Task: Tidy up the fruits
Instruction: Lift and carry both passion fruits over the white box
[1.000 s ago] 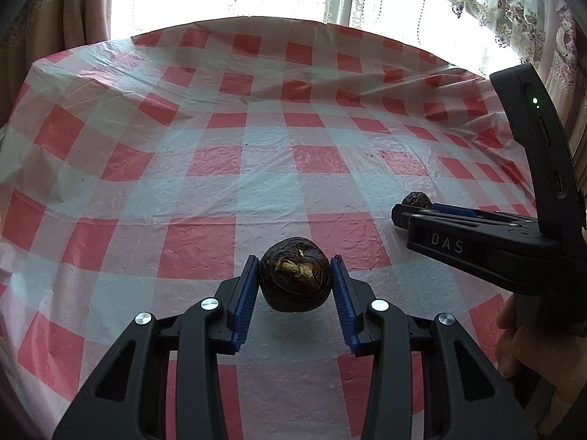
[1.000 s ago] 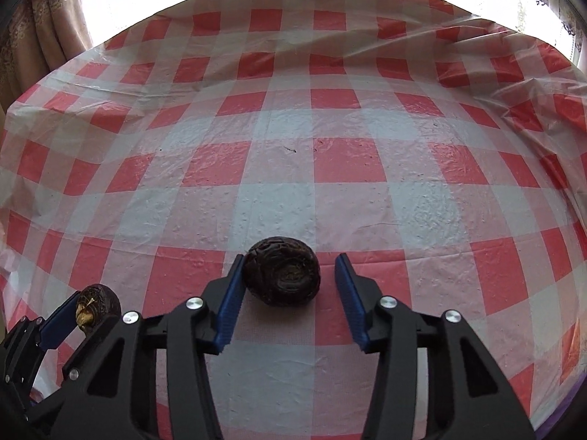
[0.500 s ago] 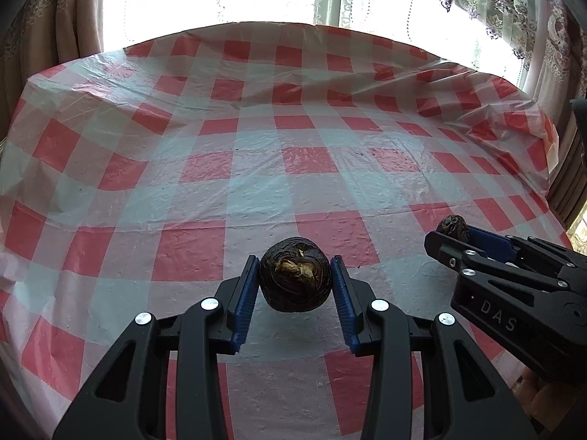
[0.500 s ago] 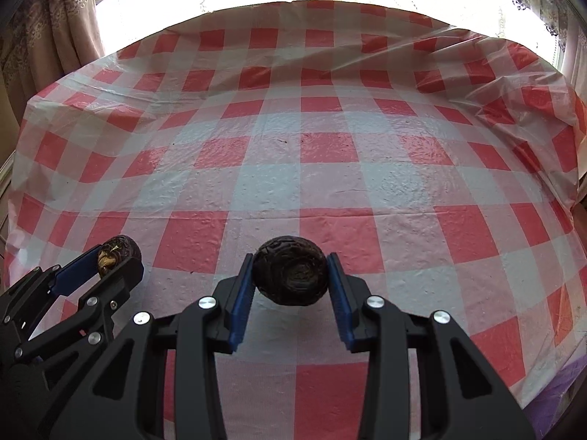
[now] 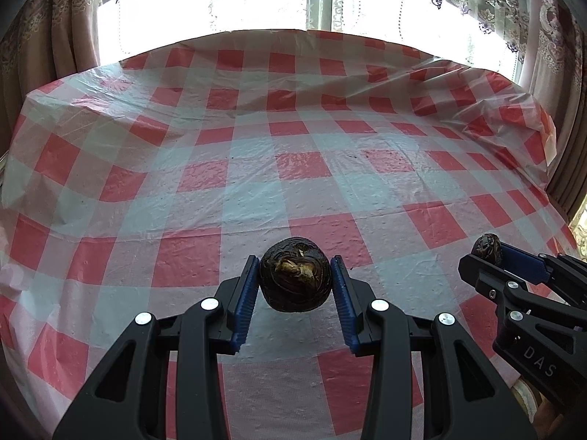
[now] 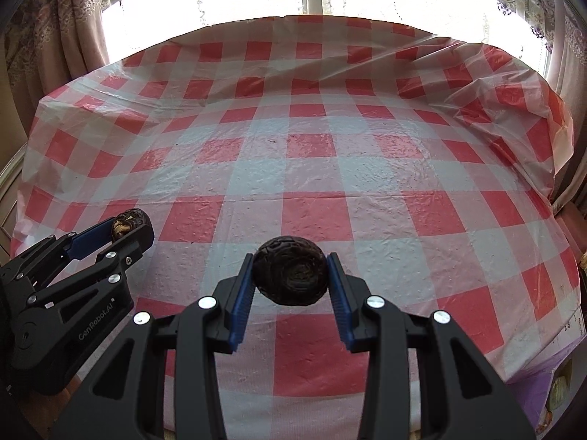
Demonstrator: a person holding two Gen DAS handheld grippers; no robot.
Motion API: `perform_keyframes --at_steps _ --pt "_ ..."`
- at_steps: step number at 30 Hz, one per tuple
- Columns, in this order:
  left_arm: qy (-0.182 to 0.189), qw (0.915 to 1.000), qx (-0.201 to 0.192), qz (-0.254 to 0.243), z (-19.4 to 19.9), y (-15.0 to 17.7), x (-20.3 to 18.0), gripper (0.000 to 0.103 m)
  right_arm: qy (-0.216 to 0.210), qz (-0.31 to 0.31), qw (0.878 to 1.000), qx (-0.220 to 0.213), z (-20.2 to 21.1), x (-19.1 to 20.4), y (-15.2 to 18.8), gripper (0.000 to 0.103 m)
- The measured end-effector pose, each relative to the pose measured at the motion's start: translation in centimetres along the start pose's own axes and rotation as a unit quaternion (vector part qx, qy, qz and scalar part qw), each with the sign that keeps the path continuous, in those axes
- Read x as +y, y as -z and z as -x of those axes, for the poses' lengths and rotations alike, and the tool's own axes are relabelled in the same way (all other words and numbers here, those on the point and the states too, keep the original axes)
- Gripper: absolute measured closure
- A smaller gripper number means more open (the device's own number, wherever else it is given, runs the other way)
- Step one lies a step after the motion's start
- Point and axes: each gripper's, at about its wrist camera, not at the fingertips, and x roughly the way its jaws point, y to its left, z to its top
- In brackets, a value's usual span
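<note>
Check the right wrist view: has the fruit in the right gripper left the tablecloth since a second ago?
Yes. The dark fruit, then resting on the checked tablecloth between open pads, is now clamped in the right gripper and lifted off it.

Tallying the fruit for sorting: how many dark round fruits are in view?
2. One fruit is clamped in the left gripper; the other fruit in the right gripper. None visible on the tablecloth.

The left gripper (image 5: 295, 282) points down and forward, and its blue pads (image 5: 245, 302) press on both sides of a dark round fruit (image 5: 295, 278). The right gripper (image 6: 290, 278), just beside it on the right, pinches another dark fruit (image 6: 290, 275) in the same way.
</note>
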Motion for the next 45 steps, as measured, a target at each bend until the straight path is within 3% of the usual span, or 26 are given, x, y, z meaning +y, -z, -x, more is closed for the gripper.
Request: perform_keyframes --at_steps 24,35,45 --pt "-0.002 0.9971 -0.044 -0.062 3.0 -0.5 -3.3 0.064 0.011 -0.028 1.0 -0.006 4.5 -3.8 2.3 0.064" --pt "0.036 0.9939 -0.053 -0.09 5.3 -0.6 -7.0 0.064 0.02 -0.04 0.999 -0.009 7.3 -6.7 4.1 0.064" --pt "0.088 0.9856 -0.045 -0.138 6.4 0.2 -12.5 0.064 0.062 -0.072 0.995 -0.009 10.1 -12.4 6.2 0.064"
